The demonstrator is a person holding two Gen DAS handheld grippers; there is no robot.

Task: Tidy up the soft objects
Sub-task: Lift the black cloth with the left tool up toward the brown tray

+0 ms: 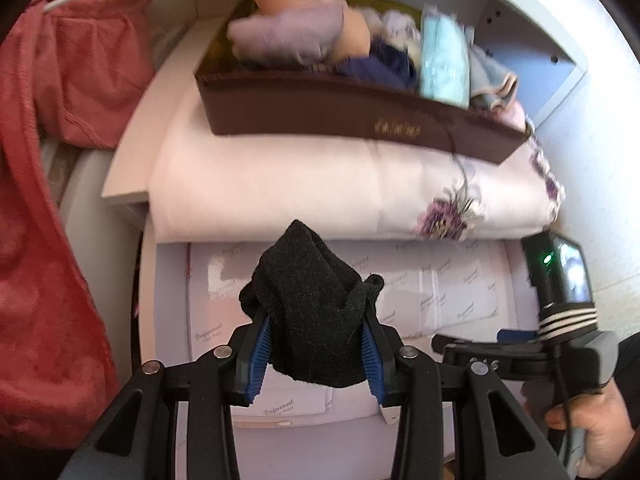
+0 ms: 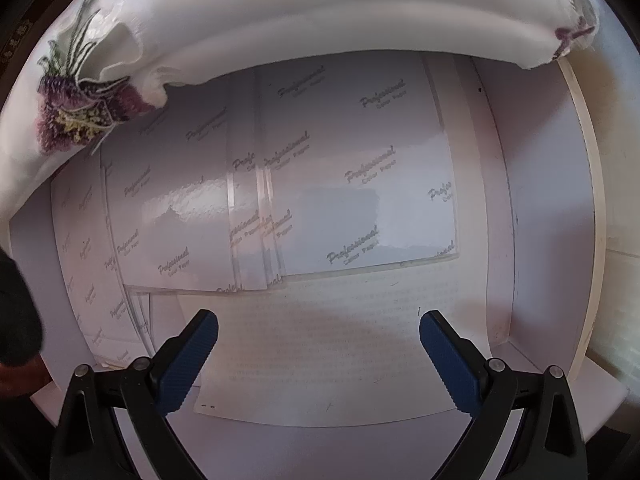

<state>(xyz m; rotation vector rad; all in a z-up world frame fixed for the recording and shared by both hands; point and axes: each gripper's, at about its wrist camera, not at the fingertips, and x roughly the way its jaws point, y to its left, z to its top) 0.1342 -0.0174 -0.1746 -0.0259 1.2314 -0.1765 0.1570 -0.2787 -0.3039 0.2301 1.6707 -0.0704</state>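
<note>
My left gripper [image 1: 316,344] is shut on a rolled black sock [image 1: 316,300], lifted in front of the shelves. Above and beyond it, a brown fabric box [image 1: 360,116] holds several soft items: lilac, peach, navy and pale blue pieces. The box rests on a folded white cloth with purple flowers [image 1: 320,196]. In the right wrist view my right gripper [image 2: 319,344] stands open with nothing between its blue pads, pointing down at white sheets printed "Professional" [image 2: 340,184] on a lower shelf. The right gripper body [image 1: 560,320], held by a hand, shows at the right of the left wrist view.
A pink-red garment [image 1: 60,160] on a hanger fills the left side. White shelf walls [image 1: 560,60] frame the box's compartment. The flowered cloth's edge [image 2: 280,32] overhangs the lower shelf. A shelf side wall [image 2: 560,220] stands on the right.
</note>
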